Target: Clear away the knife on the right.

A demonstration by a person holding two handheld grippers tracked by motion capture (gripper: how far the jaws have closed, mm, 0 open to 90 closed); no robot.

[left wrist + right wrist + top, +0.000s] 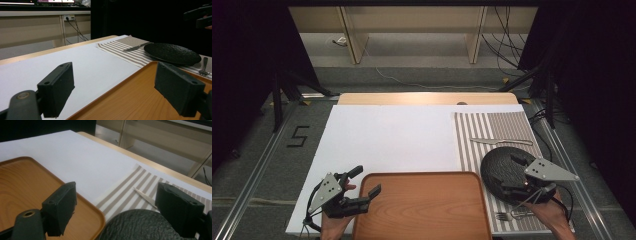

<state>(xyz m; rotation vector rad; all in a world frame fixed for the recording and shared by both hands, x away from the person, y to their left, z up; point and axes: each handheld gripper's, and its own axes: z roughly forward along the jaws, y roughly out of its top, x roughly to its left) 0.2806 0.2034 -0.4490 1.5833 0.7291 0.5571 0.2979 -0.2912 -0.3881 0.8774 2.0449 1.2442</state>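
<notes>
A brown wooden tray (427, 205) lies at the table's front middle, with nothing on it. My left gripper (366, 181) is open at the tray's far left corner. In the left gripper view (115, 85), one jaw is over the white sheet and the other over the tray (140, 100). A black textured plate (497, 167) rests on a striped placemat (492, 125) to the right. My right gripper (511, 174) hovers open over the plate. In the right gripper view (125, 210), the plate (140, 225) lies under the gap between the jaws, beside the tray's rim (82, 202).
A knife (502, 141) lies on the placemat beyond the plate, and a fork (512, 216) lies in front of it. A white sheet (392, 140) covers the table's left and middle. Dark stands and cables surround the table.
</notes>
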